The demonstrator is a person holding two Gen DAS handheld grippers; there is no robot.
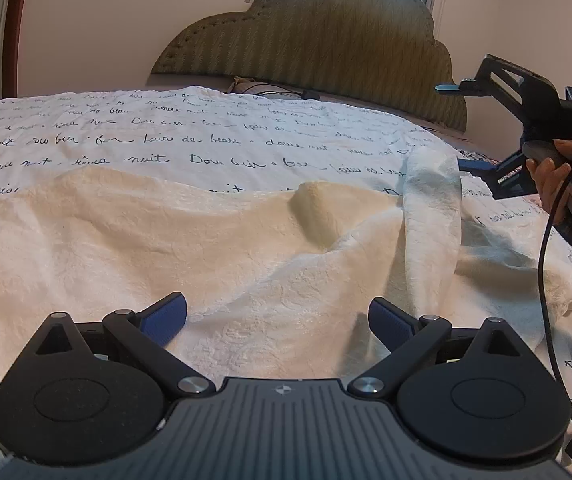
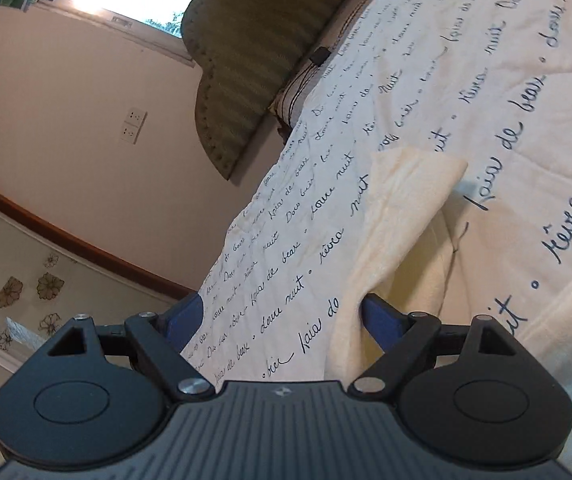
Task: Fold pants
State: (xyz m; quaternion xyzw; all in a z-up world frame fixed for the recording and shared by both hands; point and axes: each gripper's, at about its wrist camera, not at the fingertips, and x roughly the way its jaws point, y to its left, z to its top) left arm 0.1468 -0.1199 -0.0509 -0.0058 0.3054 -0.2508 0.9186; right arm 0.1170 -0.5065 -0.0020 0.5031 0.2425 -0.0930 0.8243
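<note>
Pants (image 1: 213, 248) of cream, crinkled cloth lie spread and rumpled on the bedspread (image 1: 189, 128) printed with handwriting, one end raised in a fold at the right. They look light, soft and floppy, so a pinch at a hem or corner should serve best. The left gripper (image 1: 277, 316) hovers open over them; the right gripper (image 2: 281, 316) is also open, holding nothing.

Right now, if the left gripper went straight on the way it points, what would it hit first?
Probably the cream pants spread on the bed. The left gripper is open and angled down over them, nothing between. Exact depth is unclear.
</note>
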